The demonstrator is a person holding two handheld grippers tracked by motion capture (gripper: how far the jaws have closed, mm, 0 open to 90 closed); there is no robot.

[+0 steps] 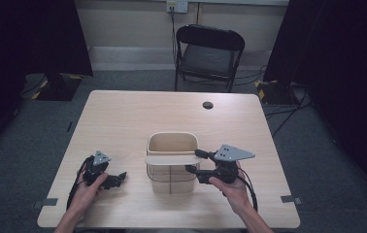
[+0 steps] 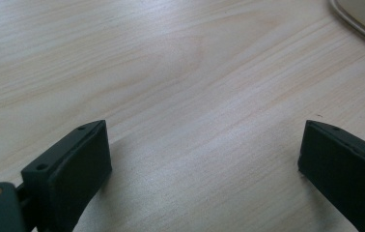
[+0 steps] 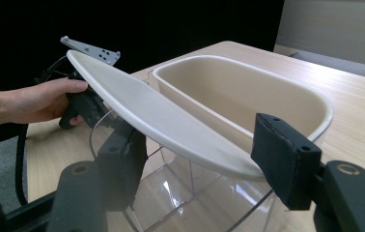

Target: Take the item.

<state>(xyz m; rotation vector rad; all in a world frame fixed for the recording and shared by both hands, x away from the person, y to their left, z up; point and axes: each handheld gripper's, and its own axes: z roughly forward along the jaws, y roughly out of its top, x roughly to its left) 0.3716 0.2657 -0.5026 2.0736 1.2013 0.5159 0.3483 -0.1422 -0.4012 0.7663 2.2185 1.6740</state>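
Note:
A beige tub (image 1: 172, 142) with a clear plastic compartment (image 1: 169, 178) at its front stands in the middle of the wooden table (image 1: 123, 121). A flat off-white lid (image 1: 168, 158) hangs level over the clear compartment. My right gripper (image 1: 195, 160) is shut on the lid's right end. In the right gripper view the lid (image 3: 151, 116) runs between the two black jaws of that gripper (image 3: 200, 145), above the clear compartment (image 3: 185, 193) and beside the tub (image 3: 248, 92). My left gripper (image 1: 118, 178) rests low on the table left of the tub, open (image 2: 204, 159) with bare wood between its jaws.
A black folding chair (image 1: 209, 53) stands behind the table. A dark cable hole (image 1: 208, 105) sits near the table's far edge. Grey tape marks (image 1: 49, 202) lie at the front corners. The tub's corner (image 2: 364, 19) shows at the left gripper view's top right.

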